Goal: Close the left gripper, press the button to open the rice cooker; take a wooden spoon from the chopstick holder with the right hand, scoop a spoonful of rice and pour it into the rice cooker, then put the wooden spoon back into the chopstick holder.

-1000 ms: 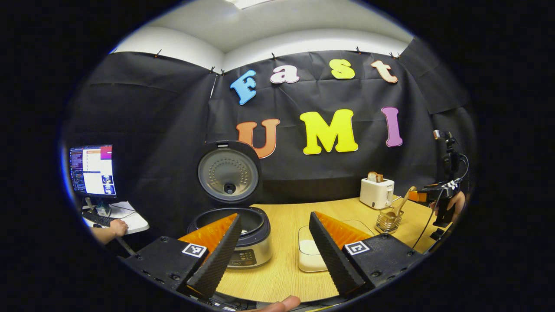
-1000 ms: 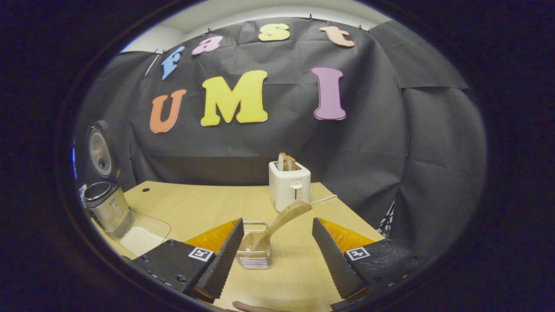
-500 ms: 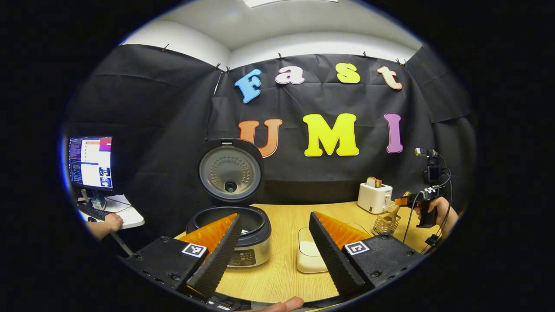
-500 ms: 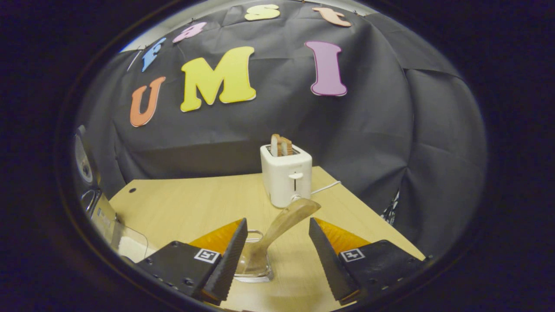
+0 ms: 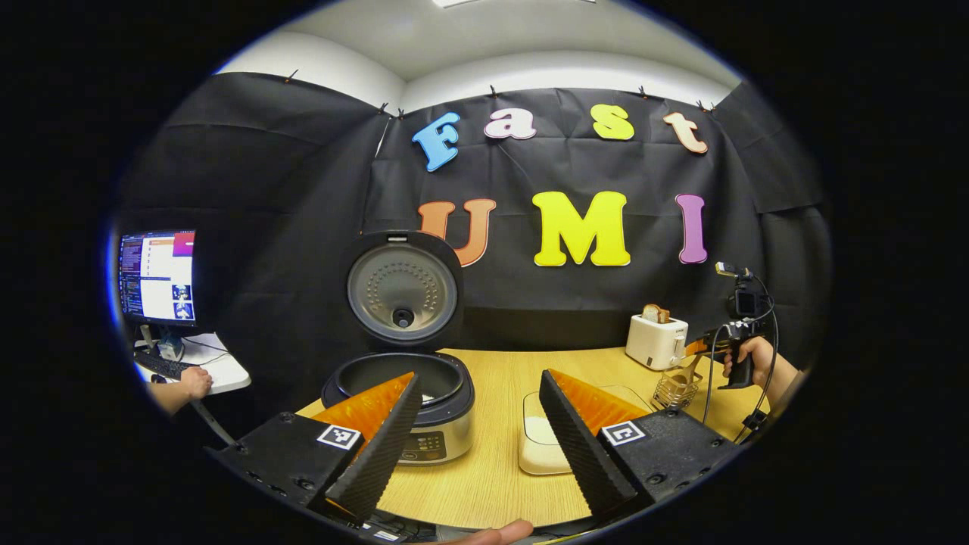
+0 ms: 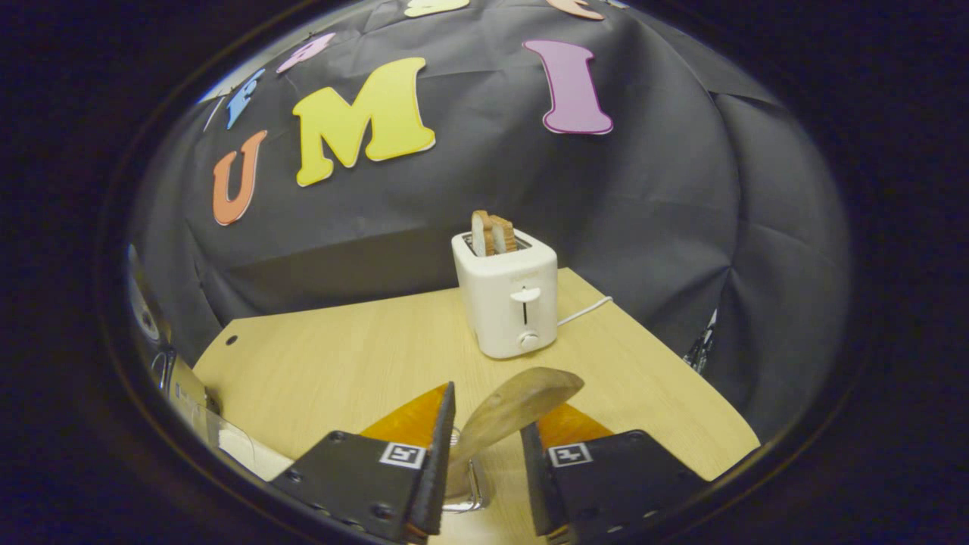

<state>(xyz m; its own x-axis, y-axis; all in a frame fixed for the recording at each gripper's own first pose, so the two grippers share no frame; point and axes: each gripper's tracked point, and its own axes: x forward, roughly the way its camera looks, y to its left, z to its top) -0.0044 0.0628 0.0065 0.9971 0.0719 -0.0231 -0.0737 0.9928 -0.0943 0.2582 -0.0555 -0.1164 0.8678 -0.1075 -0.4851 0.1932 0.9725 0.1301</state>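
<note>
Since half a second ago our right gripper [image 6: 484,469] has narrowed its fingers around the spoon [image 6: 509,409], which now sits between them; the fingers look close against the handle on both sides, though we cannot tell for sure that both press on it. From the holder [image 6: 463,488] the spoon leans up and to the right, its broad end toward the toaster [image 6: 509,303]. The holder stands just in front of the toaster on the table [image 6: 341,356].

In the left gripper view our left gripper [image 5: 477,435] has barely shifted, and its fingers stay spread wide with nothing between them. The cooker [image 5: 412,393] stands left of the toaster [image 5: 655,342], its lid [image 5: 403,289] upright and the pot open. A shallow dish of rice [image 5: 539,446] lies between the cooker and the holder [image 5: 674,390]. Beyond the holder, a hand [image 5: 749,357] grips the right gripper [image 5: 719,344] over the spoon [image 5: 687,371]. Left of the cooker, off the table, a monitor [image 5: 157,276] glows and another hand [image 5: 193,382] rests at a keyboard.
</note>
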